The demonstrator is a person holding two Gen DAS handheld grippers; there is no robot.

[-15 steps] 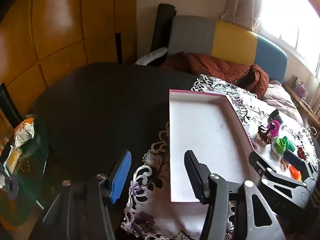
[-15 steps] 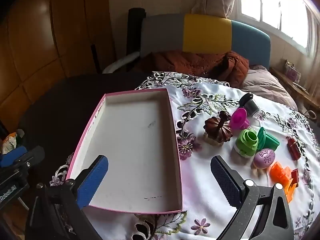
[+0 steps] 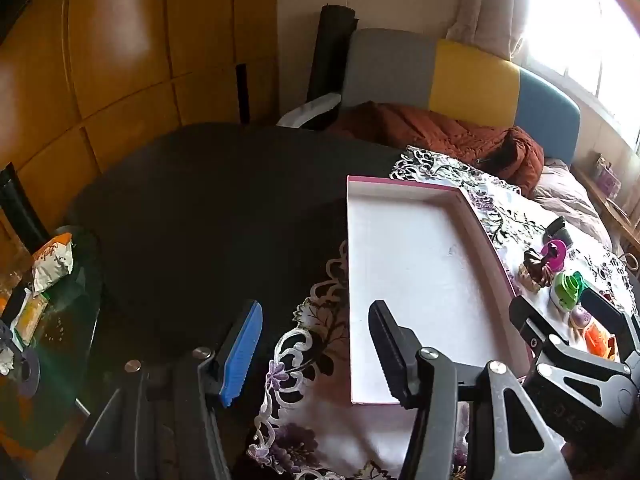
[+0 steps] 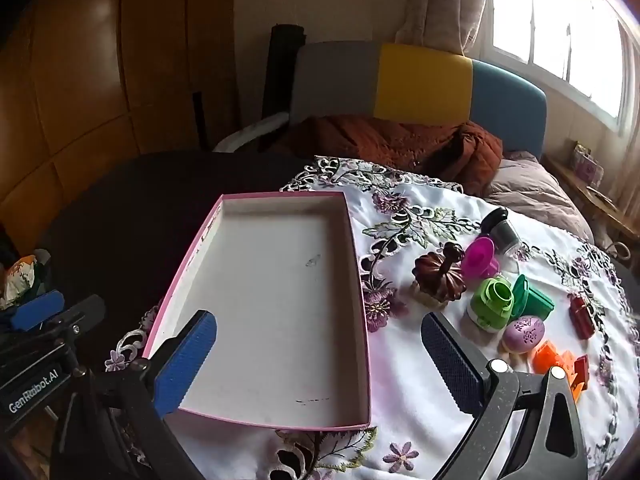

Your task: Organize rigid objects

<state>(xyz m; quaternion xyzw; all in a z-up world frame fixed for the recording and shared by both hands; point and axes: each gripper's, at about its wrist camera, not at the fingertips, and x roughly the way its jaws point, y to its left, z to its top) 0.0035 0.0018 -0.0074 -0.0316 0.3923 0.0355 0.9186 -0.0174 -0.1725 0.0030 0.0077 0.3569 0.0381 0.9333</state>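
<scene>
Floral tablecloth (image 4: pixel 420 392) — one pink tray (image 4: pixel 362 304), two green toys (image 4: pixel 512 300).

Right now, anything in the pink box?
No. In the right wrist view the box shows only its bare white floor; the toys, such as the purple egg, sit on the cloth beside it.

Both mounted on the tongs, looking forward and steeply down along the fingers, close over the bench (image 3: pixel 208 216). Left view from the tray's (image 3: pixel 424 189) left; right view above its near edge. Shared: tray (image 4: pixel 362 280), toys, sofa.
</scene>
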